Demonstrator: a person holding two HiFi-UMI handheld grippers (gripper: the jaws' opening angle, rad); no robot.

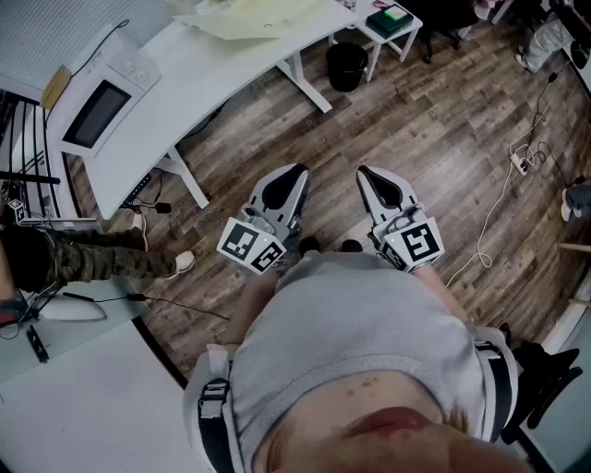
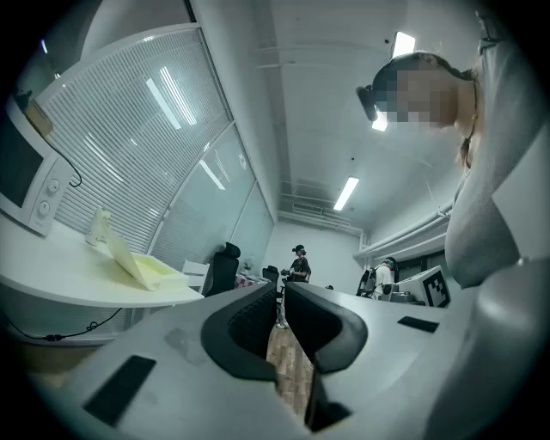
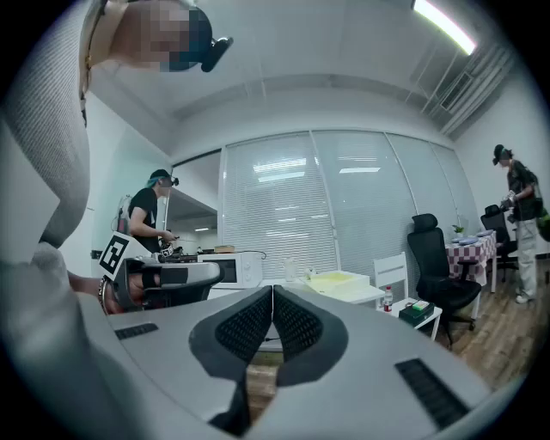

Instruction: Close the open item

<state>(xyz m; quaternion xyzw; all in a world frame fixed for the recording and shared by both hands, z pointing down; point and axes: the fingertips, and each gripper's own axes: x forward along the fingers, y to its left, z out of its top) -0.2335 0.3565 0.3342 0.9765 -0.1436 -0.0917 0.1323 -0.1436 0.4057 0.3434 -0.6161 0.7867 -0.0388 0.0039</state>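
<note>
A white microwave (image 1: 97, 102) stands on the far left end of a white desk (image 1: 212, 65), and from the head view its door looks flush. It also shows in the right gripper view as the microwave (image 3: 228, 268) and at the left gripper view's edge as the microwave (image 2: 21, 180). Both grippers are held close to my body over the wooden floor, well away from the desk. My left gripper (image 1: 297, 171) (image 2: 281, 288) has its jaws almost together, with only a thin slit and nothing between them. The jaws of my right gripper (image 1: 363, 171) (image 3: 272, 290) touch, empty.
A yellowish sheet (image 1: 259, 17) lies on the desk. A black bin (image 1: 346, 65) and a small white side table (image 1: 392, 23) stand beyond it. Cables (image 1: 517, 166) trail on the floor at right. A person's leg (image 1: 92, 254) stretches in from the left. A black office chair (image 3: 434, 258) stands at right.
</note>
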